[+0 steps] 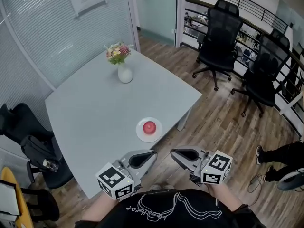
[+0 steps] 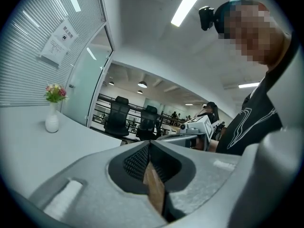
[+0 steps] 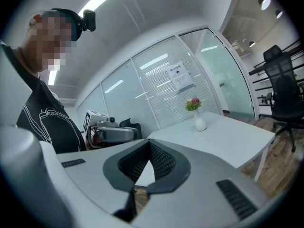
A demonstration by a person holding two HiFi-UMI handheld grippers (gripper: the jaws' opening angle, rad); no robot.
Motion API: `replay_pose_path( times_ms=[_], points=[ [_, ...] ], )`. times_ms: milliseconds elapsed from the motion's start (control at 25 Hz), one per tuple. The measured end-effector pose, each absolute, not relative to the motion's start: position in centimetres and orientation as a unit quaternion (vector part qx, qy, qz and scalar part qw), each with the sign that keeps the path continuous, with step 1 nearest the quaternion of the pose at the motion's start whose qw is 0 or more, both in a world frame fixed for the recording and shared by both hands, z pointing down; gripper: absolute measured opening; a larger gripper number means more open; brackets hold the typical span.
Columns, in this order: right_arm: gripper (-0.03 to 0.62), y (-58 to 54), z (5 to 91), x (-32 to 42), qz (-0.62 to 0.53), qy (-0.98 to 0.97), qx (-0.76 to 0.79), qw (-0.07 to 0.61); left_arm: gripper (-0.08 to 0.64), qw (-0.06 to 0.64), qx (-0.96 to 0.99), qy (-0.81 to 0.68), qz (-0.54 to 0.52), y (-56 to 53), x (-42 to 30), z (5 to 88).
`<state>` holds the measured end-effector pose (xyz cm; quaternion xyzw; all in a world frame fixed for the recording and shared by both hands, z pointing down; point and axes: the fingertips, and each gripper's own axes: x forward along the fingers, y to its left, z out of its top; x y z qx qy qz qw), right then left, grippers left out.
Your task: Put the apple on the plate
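The left grey tongs (image 1: pixel 153 154) are pressed fully together, with nothing between their ribbed dark pads (image 2: pixel 137 163). The right grey tongs (image 1: pixel 174 152) are likewise closed tip to tip and empty. Both are held roughly level at the near edge of the pale grey worktop (image 1: pixel 95 113), their tips turned toward each other. The round red apple (image 1: pixel 149 126) sits on the small white round plate (image 1: pixel 140 134) close to that edge, just beyond the two tips and touching neither.
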<state>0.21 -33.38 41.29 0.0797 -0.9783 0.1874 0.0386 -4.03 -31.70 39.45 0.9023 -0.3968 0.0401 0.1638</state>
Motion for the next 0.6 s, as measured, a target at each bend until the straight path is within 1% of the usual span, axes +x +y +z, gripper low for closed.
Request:
replay_pose_path(
  times_ms=[280, 600],
  points=[
    [0.008, -34.0, 41.7, 0.7, 0.194, -0.977, 0.077, 0.038, 0.017, 0.2, 0.892, -0.404, 0.032, -32.7, -3.8, 40.6],
    [0.008, -34.6, 41.7, 2.3, 0.195, -0.978, 0.071, 0.03, 0.017, 0.191, 0.889, -0.414, 0.049, -33.1, -2.1, 40.9]
  ],
)
